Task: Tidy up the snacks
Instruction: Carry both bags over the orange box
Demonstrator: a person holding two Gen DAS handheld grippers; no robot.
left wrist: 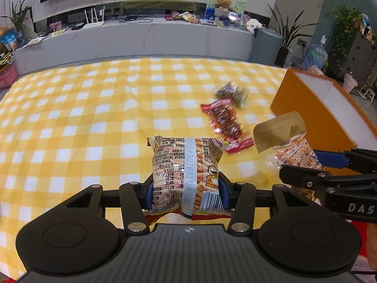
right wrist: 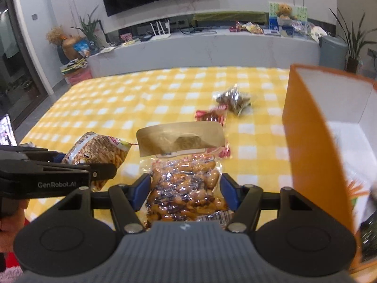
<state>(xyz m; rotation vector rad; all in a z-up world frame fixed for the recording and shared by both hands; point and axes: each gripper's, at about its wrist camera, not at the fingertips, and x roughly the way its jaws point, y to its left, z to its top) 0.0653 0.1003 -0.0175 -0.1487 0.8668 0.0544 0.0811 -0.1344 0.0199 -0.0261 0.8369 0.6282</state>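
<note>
My left gripper point(left wrist: 186, 181) is shut on a yellow snack bag point(left wrist: 186, 155) with a cartoon print, its blue pads pressing both sides, held above the checked cloth. My right gripper point(right wrist: 186, 179) is shut on a clear bag of brown snacks point(right wrist: 188, 200) with a kraft-paper header. Each gripper shows in the other's view: the right gripper point(left wrist: 301, 165) with its bag point(left wrist: 297, 151) at the right edge, the left gripper point(right wrist: 89, 162) with the yellow bag point(right wrist: 101, 148) at the left. A red packet point(left wrist: 226, 120) and a dark clear packet point(left wrist: 233, 92) lie on the cloth ahead.
An open orange box point(right wrist: 306, 141) with a white inside stands at the right, close to the right gripper; something orange-printed lies in it. The yellow checked cloth point(left wrist: 94, 118) covers the table. A grey counter with clutter runs behind the table.
</note>
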